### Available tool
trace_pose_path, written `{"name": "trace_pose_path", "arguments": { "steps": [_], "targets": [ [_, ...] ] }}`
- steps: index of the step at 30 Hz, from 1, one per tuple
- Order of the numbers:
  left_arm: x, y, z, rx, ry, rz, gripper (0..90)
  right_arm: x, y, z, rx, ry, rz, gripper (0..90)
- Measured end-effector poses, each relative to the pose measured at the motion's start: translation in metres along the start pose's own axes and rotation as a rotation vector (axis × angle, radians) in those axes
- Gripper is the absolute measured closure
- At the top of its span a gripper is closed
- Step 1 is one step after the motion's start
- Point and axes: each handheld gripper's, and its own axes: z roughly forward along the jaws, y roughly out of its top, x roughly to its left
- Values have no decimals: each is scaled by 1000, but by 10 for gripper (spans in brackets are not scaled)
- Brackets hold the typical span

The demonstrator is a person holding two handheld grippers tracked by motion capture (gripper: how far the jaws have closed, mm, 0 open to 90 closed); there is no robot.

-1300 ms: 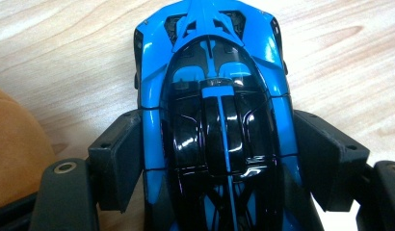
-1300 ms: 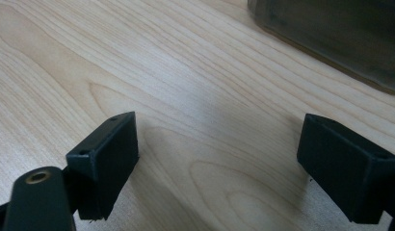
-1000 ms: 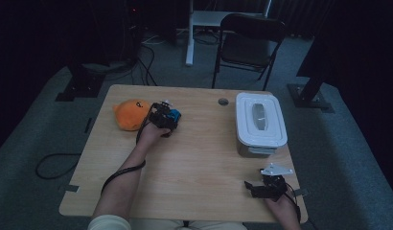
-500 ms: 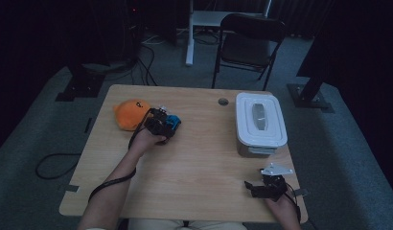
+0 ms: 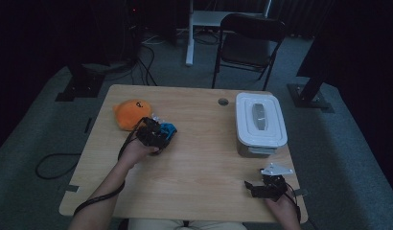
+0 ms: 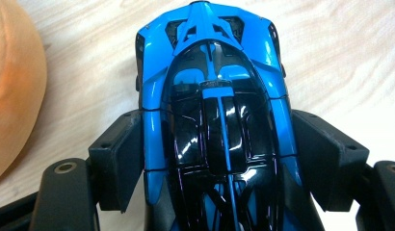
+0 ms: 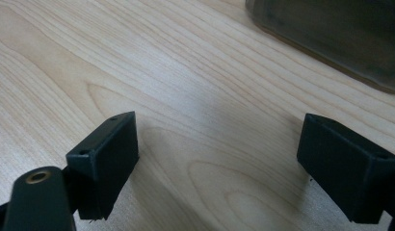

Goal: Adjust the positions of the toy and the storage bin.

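Note:
A glossy blue and black toy car sits between the jaws of my left gripper, whose pads press on both of its sides. In the high view, the left gripper holds the car over the left half of the table, just right of an orange plush toy. I cannot tell whether the car touches the wood. My right gripper rests near the table's front right corner. Its jaws stand wide open over bare wood, with nothing between them.
A white lidded container stands at the right side of the table, and its dark wall lies ahead of the right gripper. The plush is close on the car's left. A cable hole is near the back edge and a chair stands beyond it.
My left gripper has drawn back toward the person's side of the table with the blue car still in it. The right gripper has stayed put.

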Motion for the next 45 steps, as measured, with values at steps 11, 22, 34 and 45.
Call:
{"name": "trace_pose_path", "arguments": {
  "steps": [11, 22, 34, 45],
  "targets": [
    [-14, -30, -22, 2, -10, 61, 259, 0, 0, 0, 0, -1, 0, 139],
    [-13, -70, -43, -14, -18, 59, 258, 0, 0, 0, 0, -2, 3, 139],
    [-21, -108, -64, -15, -48, 101, 258, 0, 0, 0, 0, -2, 2, 139],
    [-20, -131, -65, -42, -84, 154, 258, 0, 0, 0, 1, -6, 5, 139]
  ]
}}
